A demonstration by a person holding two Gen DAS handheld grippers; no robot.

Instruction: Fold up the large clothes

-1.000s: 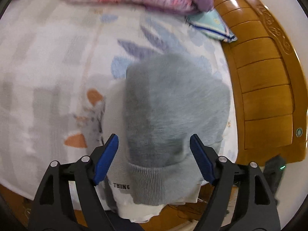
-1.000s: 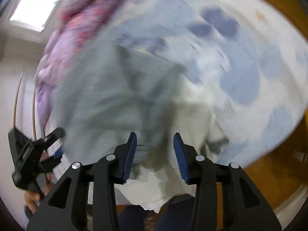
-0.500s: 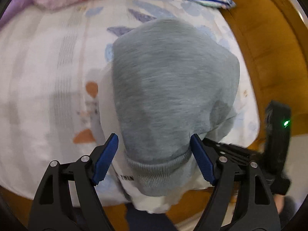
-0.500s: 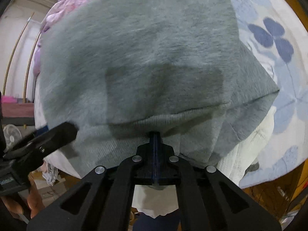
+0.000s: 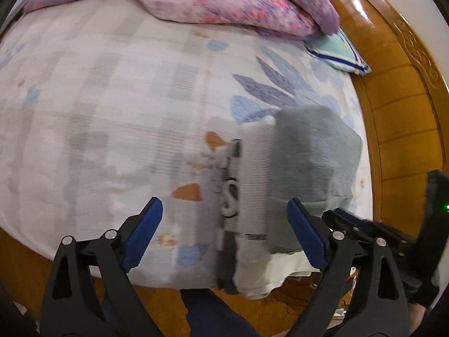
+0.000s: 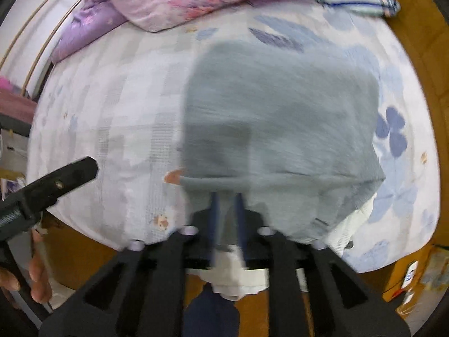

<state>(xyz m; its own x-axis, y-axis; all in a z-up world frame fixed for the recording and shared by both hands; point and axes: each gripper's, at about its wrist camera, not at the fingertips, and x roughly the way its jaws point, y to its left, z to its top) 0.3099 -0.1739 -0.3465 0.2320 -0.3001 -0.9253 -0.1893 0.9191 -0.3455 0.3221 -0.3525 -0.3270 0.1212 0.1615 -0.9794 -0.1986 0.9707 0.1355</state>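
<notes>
One folded grey sweater is seen lying on the patterned bedsheet near the bed's edge, atop one folded white garment. Dark lettering shows on the white fabric, but it is blurred and cannot be read. The right gripper is pointed steeply down; its jaws have just been opening, part-open now, the sweater's ribbed hem between them. The left gripper is held wide apart, nothing pinched. One pink quilt is bunched behind.
</notes>
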